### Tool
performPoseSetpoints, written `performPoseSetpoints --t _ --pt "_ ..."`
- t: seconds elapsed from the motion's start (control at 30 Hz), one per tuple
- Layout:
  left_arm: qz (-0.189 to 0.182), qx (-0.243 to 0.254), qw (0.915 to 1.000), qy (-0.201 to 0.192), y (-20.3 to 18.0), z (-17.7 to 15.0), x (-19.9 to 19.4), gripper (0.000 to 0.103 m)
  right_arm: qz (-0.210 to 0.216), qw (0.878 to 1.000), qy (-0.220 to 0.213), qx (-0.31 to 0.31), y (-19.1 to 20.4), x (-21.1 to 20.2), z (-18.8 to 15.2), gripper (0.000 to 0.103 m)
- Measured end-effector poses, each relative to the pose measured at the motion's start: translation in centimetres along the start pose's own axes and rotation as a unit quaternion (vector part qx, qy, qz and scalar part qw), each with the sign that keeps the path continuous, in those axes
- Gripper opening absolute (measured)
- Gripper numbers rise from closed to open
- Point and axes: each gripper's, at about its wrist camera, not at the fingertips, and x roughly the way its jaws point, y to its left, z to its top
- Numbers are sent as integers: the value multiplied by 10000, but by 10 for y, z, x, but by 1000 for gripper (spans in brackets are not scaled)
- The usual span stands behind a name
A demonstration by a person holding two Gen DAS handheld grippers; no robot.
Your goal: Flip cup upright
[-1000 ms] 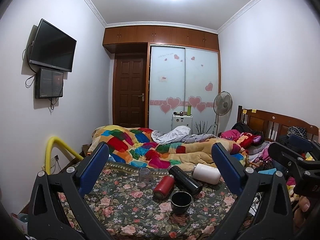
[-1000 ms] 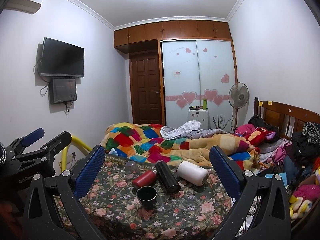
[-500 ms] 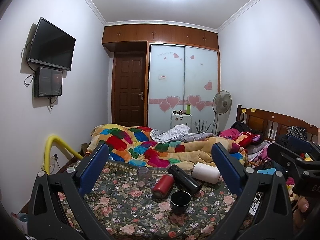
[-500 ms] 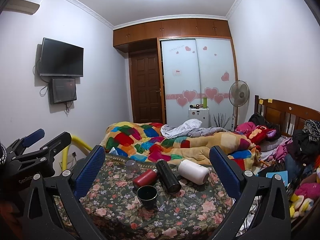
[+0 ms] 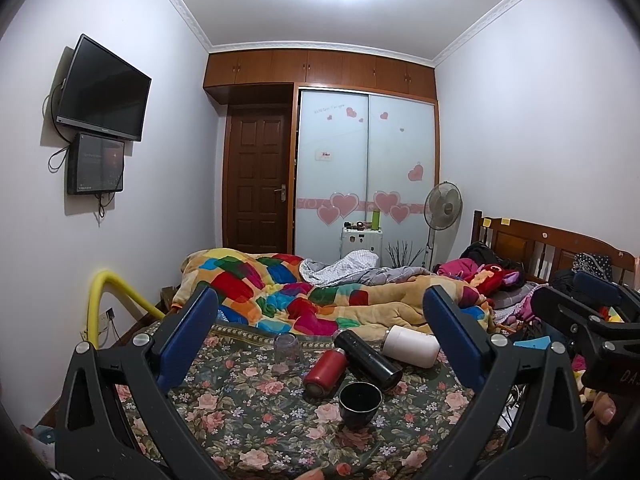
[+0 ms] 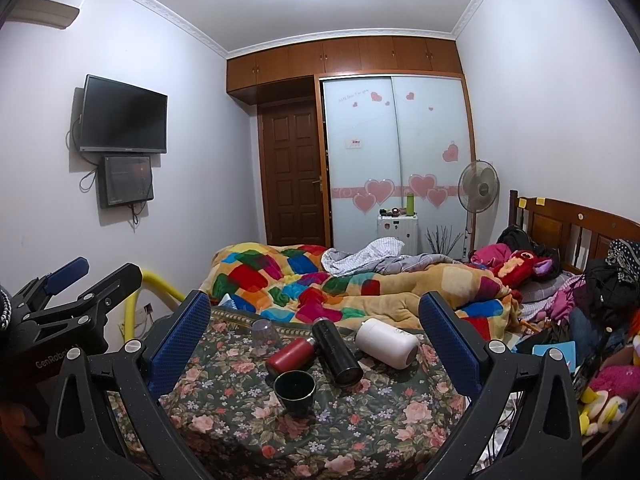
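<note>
Fingers (image 5: 188, 336) of both grippers are wide apart and hold nothing, well back from the clear cup (image 5: 287, 347) standing mouth-down at the far side of the flowered surface (image 5: 240, 412), probably waiting to be flipped.

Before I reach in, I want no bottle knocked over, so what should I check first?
1. Left gripper open, nothing held: ok.
2. Right gripper open, nothing held: ok.
3. Clear cup upright: not ok, it stands upside down.
4. Dark cup upright: ok.
5. Red bottle, black bottle and white bottle standing: not ok, all lie down.
6. Clear cup apart from bottles: ok.
</note>
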Motion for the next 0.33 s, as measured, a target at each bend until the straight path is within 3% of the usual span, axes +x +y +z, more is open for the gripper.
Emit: performPoseSetpoints --t 0.33 --pt "2 -106 9999 39 8 -3 -2 103 1 10000 54 -8 1 3 -3 103"
